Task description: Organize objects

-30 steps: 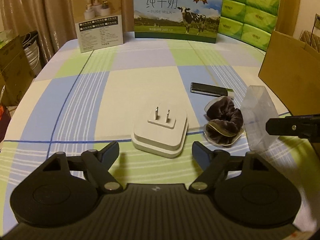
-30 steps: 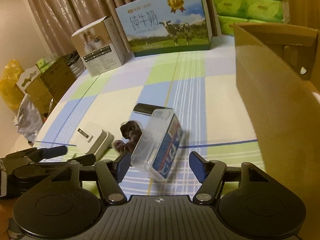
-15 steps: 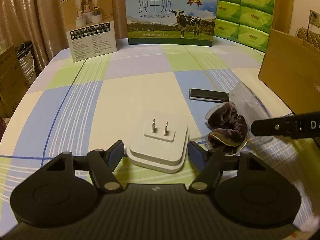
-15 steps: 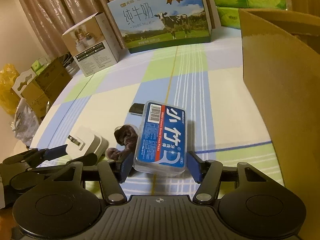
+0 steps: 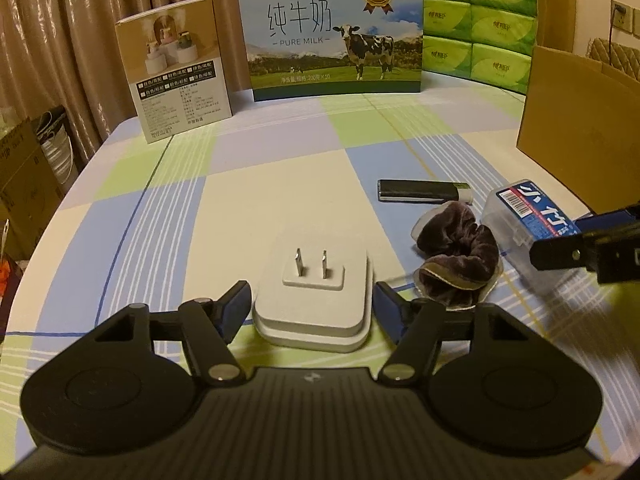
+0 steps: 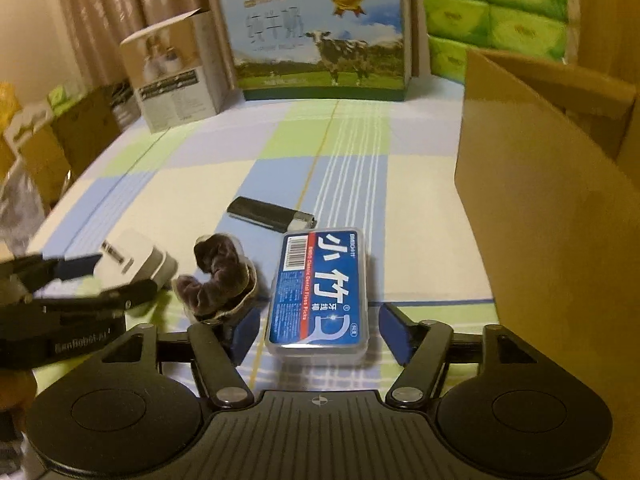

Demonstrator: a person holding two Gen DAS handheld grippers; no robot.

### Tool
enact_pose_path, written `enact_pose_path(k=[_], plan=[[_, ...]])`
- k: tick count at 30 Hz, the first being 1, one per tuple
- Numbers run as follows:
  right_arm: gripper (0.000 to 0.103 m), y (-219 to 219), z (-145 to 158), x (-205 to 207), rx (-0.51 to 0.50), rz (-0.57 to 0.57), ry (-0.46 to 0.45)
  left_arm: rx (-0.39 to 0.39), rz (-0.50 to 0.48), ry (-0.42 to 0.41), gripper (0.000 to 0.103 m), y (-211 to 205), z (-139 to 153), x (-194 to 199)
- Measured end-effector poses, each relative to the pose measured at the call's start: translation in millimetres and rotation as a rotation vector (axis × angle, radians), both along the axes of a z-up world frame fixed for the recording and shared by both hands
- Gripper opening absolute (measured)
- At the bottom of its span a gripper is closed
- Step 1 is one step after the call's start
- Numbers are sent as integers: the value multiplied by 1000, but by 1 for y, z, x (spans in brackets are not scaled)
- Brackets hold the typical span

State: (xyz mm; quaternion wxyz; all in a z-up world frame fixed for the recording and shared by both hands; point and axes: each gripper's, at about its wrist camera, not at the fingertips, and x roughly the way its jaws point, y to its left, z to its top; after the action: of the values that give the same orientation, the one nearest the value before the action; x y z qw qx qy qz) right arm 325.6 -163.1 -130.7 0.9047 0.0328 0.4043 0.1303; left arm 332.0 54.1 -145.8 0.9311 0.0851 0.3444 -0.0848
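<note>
1. In the left wrist view my left hand-held gripper (image 5: 311, 311) straddles the white plug adapter (image 5: 316, 288) at lower centre of the frame. Its jaws are closing, with thin gaps left on both sides.
2. The adapter lies flat on the counter (image 5: 280, 184), prongs up.
3. My right hand-held gripper (image 6: 318, 330) flanks the dental floss pick box (image 6: 322, 292). Its jaws are opening, and the box's long axis runs away from me, up the frame.
4. The cardboard box (image 6: 540, 184) at right is nearest my right hand.

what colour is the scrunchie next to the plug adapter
Dark brown velvet scrunchie, clearest in the left wrist view.
</note>
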Motion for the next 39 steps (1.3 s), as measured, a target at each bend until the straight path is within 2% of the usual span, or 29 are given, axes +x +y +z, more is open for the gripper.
enact_pose_path(k=[5, 9, 11, 17, 26, 39], plan=[[65, 5, -5, 5, -35, 20, -15, 3, -1, 2, 63, 0, -1, 0], [64, 12, -7, 3, -101, 49, -40, 6, 2, -4, 63, -1, -1, -1], [55, 13, -9, 3, -112, 58, -37, 14, 1, -8, 63, -2, -2, -1], [54, 13, -10, 4, -114, 55, -27, 25, 0, 6, 62, -3, -5, 0], [53, 12, -3, 2, -96, 46, -50, -12, 40, 17, 61, -2, 1, -2], [53, 6, 22, -26, -69, 46, -76, 7, 31, 8, 61, -19, 26, -39]])
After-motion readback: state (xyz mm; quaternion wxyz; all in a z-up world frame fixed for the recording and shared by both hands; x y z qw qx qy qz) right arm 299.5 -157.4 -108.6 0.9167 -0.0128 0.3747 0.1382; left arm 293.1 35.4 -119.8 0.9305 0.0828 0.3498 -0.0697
